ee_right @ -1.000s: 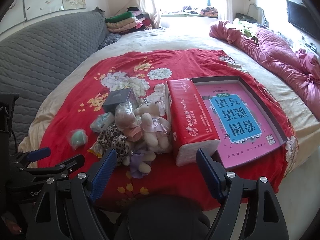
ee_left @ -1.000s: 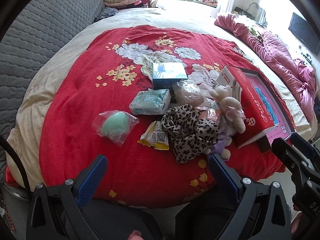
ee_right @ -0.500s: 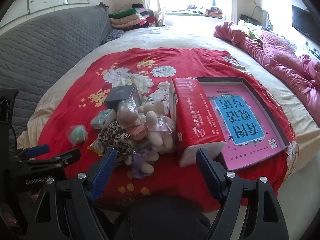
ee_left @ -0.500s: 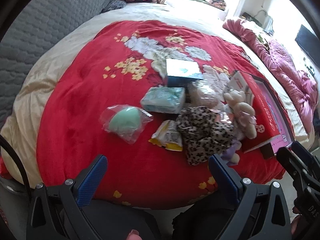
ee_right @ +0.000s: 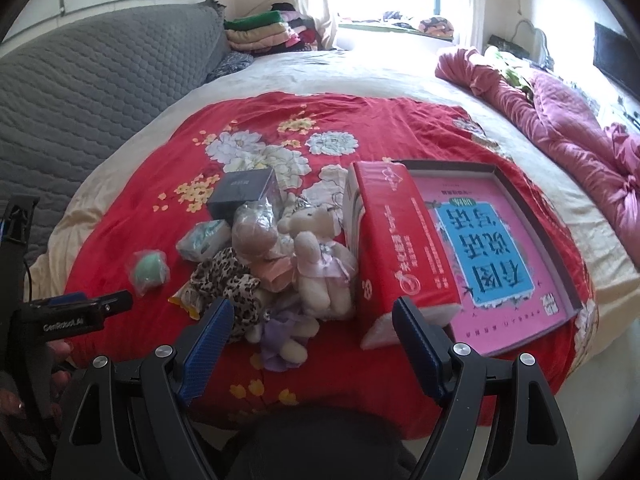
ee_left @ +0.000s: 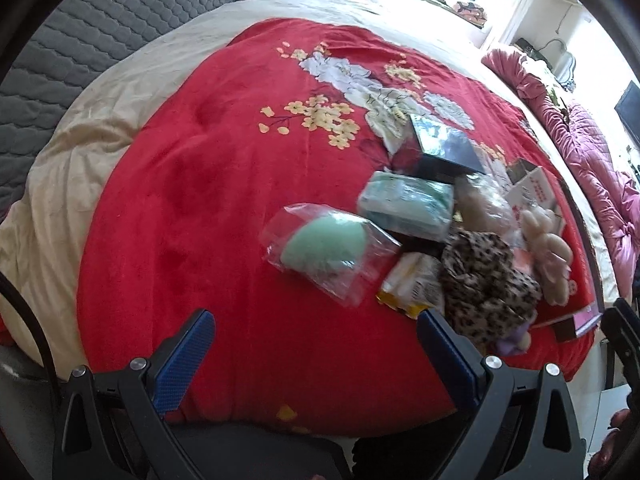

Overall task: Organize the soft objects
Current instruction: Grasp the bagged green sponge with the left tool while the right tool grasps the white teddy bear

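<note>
Soft toys sit piled on the red blanket, at my right gripper's twelve o'clock. Both grippers hang wide open, empty. I'm starting; next my left gripper reaches the green sponge bag.

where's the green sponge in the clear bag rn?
On the red floral blanket, at the left edge of the pile: the green sponge lies just left of the pale green tissue pack and ahead of the open left gripper.

Heaped on red floral blanket — green sponge in clear bag off to left, leopard scrunchie, cream plush bear lying against red tissue pack, wipes pack behind.
</note>
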`<state>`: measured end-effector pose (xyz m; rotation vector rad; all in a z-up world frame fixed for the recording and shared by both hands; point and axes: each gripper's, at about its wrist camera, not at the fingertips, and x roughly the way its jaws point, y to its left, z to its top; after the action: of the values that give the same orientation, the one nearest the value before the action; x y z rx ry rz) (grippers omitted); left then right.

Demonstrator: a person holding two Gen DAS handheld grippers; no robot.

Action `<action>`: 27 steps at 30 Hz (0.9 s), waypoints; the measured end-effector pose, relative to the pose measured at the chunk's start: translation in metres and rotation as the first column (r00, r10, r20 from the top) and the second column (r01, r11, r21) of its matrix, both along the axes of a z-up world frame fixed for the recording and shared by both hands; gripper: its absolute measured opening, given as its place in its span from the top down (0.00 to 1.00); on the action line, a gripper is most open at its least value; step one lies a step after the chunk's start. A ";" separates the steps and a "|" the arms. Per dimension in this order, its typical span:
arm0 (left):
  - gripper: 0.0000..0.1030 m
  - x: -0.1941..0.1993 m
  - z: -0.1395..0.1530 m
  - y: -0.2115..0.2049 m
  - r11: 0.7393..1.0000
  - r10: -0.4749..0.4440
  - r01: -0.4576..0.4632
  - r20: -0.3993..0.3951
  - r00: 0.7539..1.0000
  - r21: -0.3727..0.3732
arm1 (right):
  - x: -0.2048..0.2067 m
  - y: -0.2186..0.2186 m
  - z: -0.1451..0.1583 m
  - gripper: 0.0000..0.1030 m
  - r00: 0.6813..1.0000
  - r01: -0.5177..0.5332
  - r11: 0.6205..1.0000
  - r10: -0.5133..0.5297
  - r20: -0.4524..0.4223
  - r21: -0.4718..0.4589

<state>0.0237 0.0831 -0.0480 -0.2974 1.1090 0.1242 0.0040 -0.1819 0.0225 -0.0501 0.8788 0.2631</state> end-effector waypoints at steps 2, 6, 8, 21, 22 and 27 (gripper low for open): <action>0.01 0.010 -0.007 0.005 1.000 0.009 -0.009 -0.014 1.000 -0.015 | 0.005 0.003 -0.002 0.20 1.000 -0.008 1.000 0.008 -0.001 -0.009; 0.01 0.028 -0.021 0.006 1.000 0.005 -0.005 -0.031 0.999 -0.007 | 0.018 0.008 -0.008 0.20 1.000 -0.007 0.999 0.007 -0.013 -0.036; 0.02 0.034 -0.025 0.003 1.000 0.001 -0.001 -0.028 1.000 0.018 | 0.024 0.007 -0.009 0.20 1.000 0.002 0.999 -0.002 -0.019 -0.042; 0.07 0.051 -0.047 0.007 0.999 -0.020 0.020 -0.025 0.999 -0.029 | 0.060 0.042 -0.028 0.26 0.998 -0.056 0.973 0.055 -0.013 -0.222; 0.07 0.051 -0.046 0.007 0.999 -0.022 0.021 -0.022 1.000 -0.027 | 0.062 0.045 -0.031 0.27 0.998 -0.064 0.968 0.062 -0.013 -0.243; 0.12 0.054 -0.047 0.009 0.999 -0.024 0.024 -0.005 1.000 -0.030 | 0.072 0.057 -0.052 0.49 0.995 -0.099 0.947 0.085 -0.060 -0.306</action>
<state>0.0773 0.0920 -0.0948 -0.3106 1.1204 0.0874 0.0758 -0.1248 -0.0290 -0.3787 0.9591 0.2121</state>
